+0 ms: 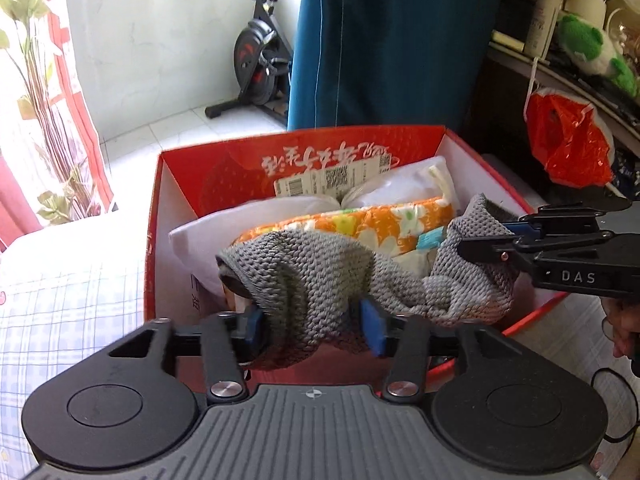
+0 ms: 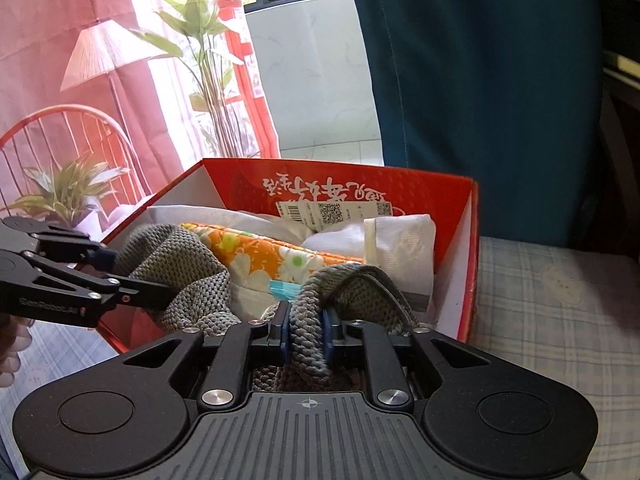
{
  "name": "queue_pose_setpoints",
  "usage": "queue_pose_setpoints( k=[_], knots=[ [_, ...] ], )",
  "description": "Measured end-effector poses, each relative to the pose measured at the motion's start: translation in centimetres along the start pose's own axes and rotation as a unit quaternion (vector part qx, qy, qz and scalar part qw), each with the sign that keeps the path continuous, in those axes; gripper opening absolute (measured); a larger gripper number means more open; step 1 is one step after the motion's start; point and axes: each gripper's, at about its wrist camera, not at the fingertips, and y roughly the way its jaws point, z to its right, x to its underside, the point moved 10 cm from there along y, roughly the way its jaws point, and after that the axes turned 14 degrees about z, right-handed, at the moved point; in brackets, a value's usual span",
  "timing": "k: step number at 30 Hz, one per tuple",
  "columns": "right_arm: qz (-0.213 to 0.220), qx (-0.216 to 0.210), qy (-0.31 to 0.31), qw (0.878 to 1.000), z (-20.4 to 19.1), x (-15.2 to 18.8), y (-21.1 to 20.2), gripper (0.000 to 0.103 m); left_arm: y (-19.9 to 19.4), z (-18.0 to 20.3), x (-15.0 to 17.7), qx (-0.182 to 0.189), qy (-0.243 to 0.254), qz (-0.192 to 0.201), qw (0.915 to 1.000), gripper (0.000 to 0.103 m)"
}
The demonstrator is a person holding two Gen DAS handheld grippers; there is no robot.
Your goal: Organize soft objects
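Note:
A grey knitted cloth (image 1: pixel 320 276) hangs stretched between both grippers over the near edge of a red cardboard box (image 1: pixel 180 184). My left gripper (image 1: pixel 312 324) is shut on its left end. My right gripper (image 2: pixel 306 330) is shut on its other end (image 2: pixel 308 320); it shows in the left wrist view (image 1: pixel 488 240) at the right. The left gripper shows in the right wrist view (image 2: pixel 132 280) at the left. Inside the box (image 2: pixel 460 240) lie an orange flowered quilted cloth (image 1: pixel 380 228) and white folded cloths (image 1: pixel 400 188).
The box stands on a blue checked bed sheet (image 2: pixel 560 320). A teal curtain (image 1: pixel 392 40) hangs behind it. An exercise bike (image 1: pixel 260 60) stands on the balcony. A red plastic bag (image 1: pixel 568 140) hangs off a cluttered shelf at the right. A plant (image 2: pixel 68 192) and chair are at the left.

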Motion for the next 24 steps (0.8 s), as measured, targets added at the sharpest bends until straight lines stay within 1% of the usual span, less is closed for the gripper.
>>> queue_pose_setpoints(
  k=[1, 3, 6, 7, 8, 10, 11, 13, 16, 19, 24],
  knots=[
    [-0.001, 0.003, -0.004, 1.000, 0.0, -0.1, -0.1, 0.027, -0.4, 0.0, -0.3, -0.002, 0.002, 0.009, 1.0000, 0.062],
    [-0.001, 0.003, -0.016, 1.000, -0.3, -0.4, -0.7, 0.029, -1.4, 0.1, -0.9, -0.012, 0.003, 0.030, 0.9995, 0.069],
    [0.001, 0.010, -0.031, 0.999, -0.6, -1.0, -1.8, 0.041, -2.7, 0.1, -1.6, -0.019, -0.010, 0.055, 0.9982, 0.085],
    [0.004, 0.013, -0.033, 0.999, -0.6, -1.2, -2.2, 0.045, -3.0, 0.2, -1.9, -0.022, -0.016, 0.064, 0.9976, 0.092],
    [0.005, 0.015, -0.033, 0.999, -0.6, -1.4, -2.6, 0.048, -3.4, 0.2, -2.0, -0.023, -0.021, 0.071, 0.9970, 0.096],
    [0.011, 0.019, -0.033, 0.999, -0.6, -1.8, -3.4, 0.058, -4.0, 0.4, -2.3, -0.026, -0.026, 0.081, 0.9960, 0.098],
    [0.015, 0.023, -0.033, 0.999, -0.6, -2.0, -3.8, 0.061, -4.3, 0.4, -2.4, -0.030, -0.027, 0.084, 0.9957, 0.100],
    [0.023, 0.028, -0.035, 0.999, -0.7, -2.3, -4.5, 0.072, -4.8, 0.7, -2.6, -0.035, -0.025, 0.088, 0.9952, 0.103],
    [0.033, 0.040, -0.045, 0.998, -0.9, -2.6, -5.5, 0.084, -5.8, 1.0, -2.8, -0.040, -0.020, 0.102, 0.9938, 0.103],
    [0.046, 0.043, -0.042, 0.997, -1.4, -3.0, -6.5, 0.102, -6.8, 1.0, -2.9, -0.053, -0.027, 0.110, 0.9922, 0.103],
    [0.067, 0.049, -0.030, 0.996, -2.0, -3.9, -7.9, 0.102, -8.5, 1.0, -3.3, -0.050, -0.042, 0.126, 0.9899, 0.103]
  ],
)
